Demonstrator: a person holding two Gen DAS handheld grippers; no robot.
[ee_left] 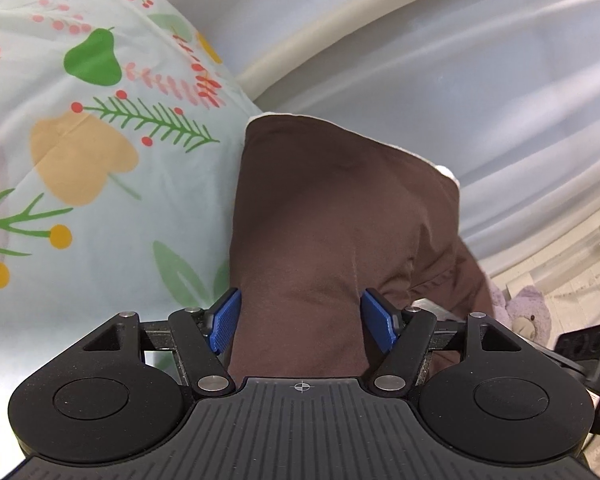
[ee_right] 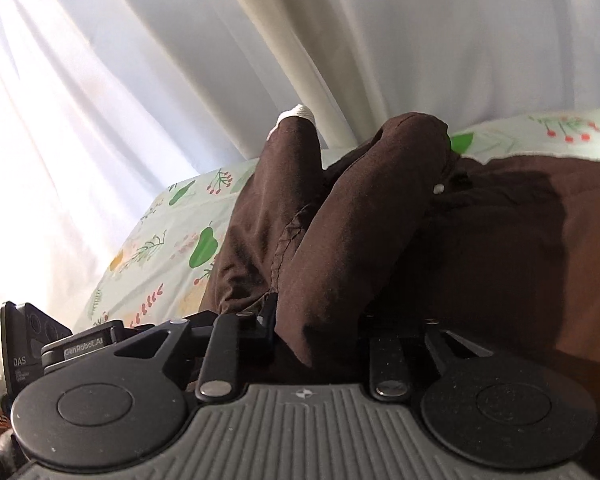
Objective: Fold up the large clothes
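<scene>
A dark brown garment (ee_left: 340, 216) lies on a floral bedsheet (ee_left: 80, 160). In the left wrist view a fold of it runs between the blue pads (ee_left: 226, 320) of my left gripper (ee_left: 302, 320), which press its sides. A white lining edge (ee_left: 446, 172) shows at its far corner. In the right wrist view the brown garment (ee_right: 360, 232) bunches up into two raised folds, with the rest spread to the right. My right gripper (ee_right: 320, 332) is closed on one fold, and the cloth hides its fingertips.
White curtains (ee_right: 100, 80) and a cream bed rail (ee_left: 340, 36) stand behind the bed. The floral sheet also shows in the right wrist view (ee_right: 172, 240). On the floor at right lie a purple plush toy (ee_left: 526, 312) and a clear bottle (ee_left: 572, 256).
</scene>
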